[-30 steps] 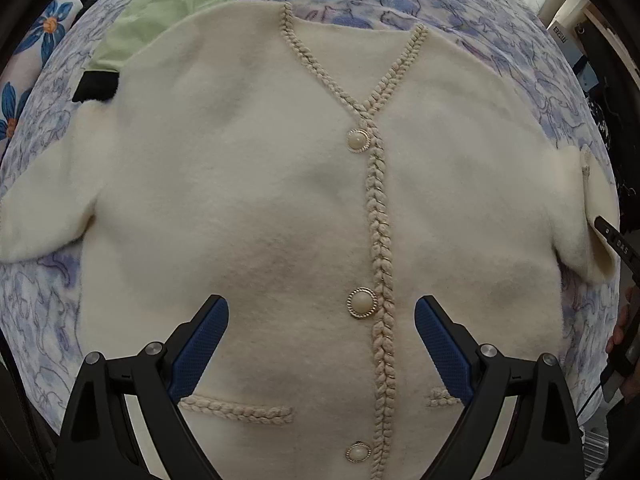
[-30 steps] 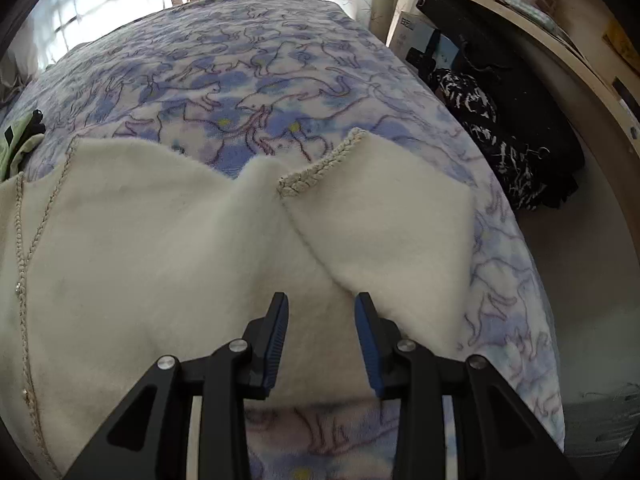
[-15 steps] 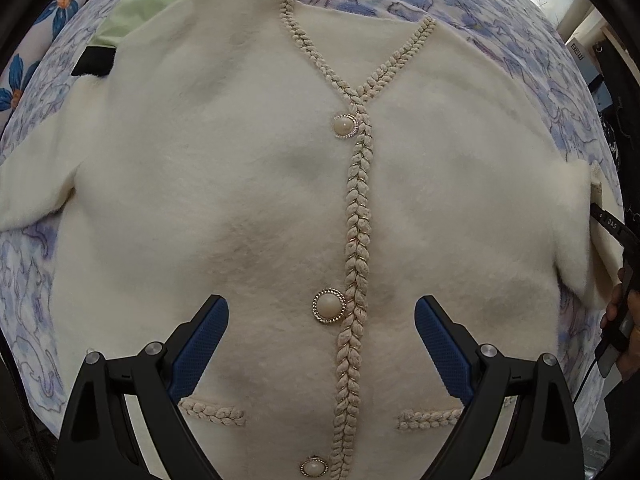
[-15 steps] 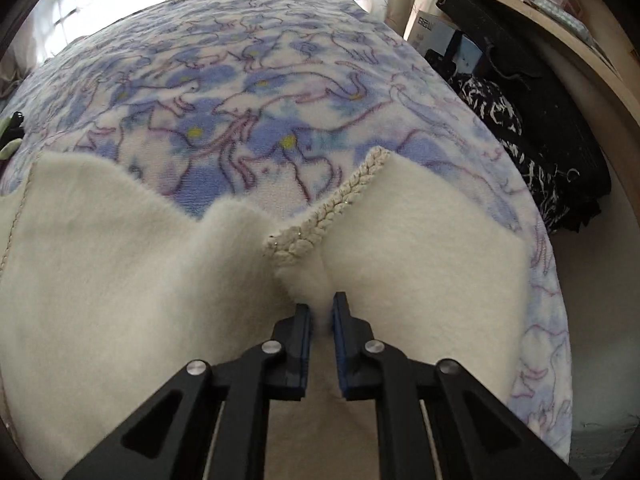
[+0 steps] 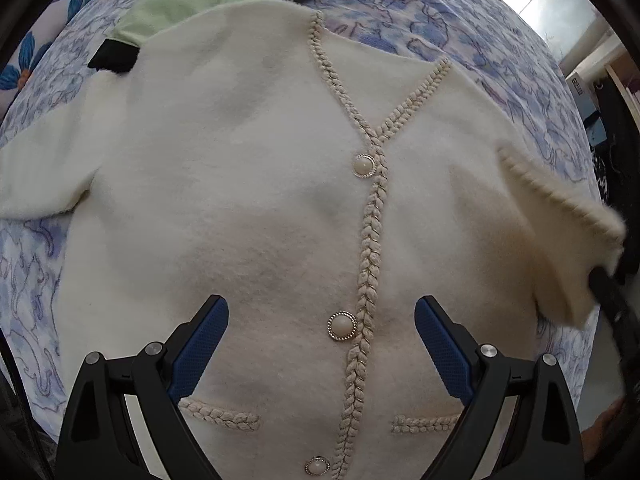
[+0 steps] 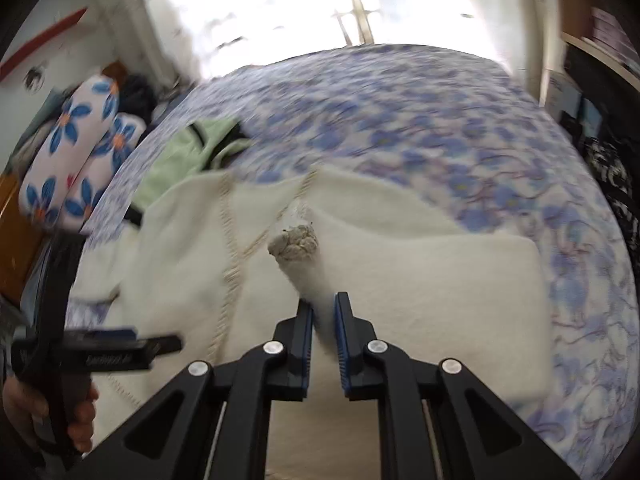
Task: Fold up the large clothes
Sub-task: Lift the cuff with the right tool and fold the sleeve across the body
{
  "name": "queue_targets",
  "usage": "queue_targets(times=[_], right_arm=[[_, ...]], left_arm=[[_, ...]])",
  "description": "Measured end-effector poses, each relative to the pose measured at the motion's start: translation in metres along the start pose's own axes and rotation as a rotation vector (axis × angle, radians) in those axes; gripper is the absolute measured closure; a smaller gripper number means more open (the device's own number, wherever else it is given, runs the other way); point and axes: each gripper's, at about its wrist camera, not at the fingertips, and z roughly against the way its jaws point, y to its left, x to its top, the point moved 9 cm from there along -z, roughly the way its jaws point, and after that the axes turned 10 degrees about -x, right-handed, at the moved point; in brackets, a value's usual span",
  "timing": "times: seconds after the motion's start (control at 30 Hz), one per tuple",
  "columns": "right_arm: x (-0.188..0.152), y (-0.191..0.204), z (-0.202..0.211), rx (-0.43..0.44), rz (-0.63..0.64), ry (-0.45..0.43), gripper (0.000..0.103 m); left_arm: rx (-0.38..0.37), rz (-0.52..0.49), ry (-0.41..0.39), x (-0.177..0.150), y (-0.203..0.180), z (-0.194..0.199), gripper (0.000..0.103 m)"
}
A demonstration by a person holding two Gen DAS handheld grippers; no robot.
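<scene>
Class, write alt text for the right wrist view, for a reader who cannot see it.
The right gripper pinches the cream cardigan's sleeve, lifted above the cardigan lying on a blue patterned bedspread. A green garment lies beyond; the left gripper shows at left.

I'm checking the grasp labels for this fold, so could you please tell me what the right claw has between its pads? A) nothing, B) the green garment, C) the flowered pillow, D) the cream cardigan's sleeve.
D: in the right wrist view the right claw is pinched on the cream cardigan's sleeve, lifted with its braided cuff ahead of the pads.
</scene>
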Motion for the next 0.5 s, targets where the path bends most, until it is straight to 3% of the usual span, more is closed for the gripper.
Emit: queue_targets(times=[0.13, 0.27, 0.5], right_arm=[[-0.028, 0.026, -0.021, 0.047, -0.006, 0.100, 0.082], [-0.055, 0.010, -0.028, 0.042, -0.074, 0.174, 0.082], [-0.095, -0.035, -0.023, -0.019, -0.184, 0.259, 0.082]], left_arm=[[-0.082, 0.101, 0.027, 0.003, 0.019, -0.007, 0.010], [-0.175, 0.152, 0.062, -0.003, 0.019, -0.021, 0.010], [-0.277, 0.015, 0.071, -0.008, -0.038, -0.041, 0.010]])
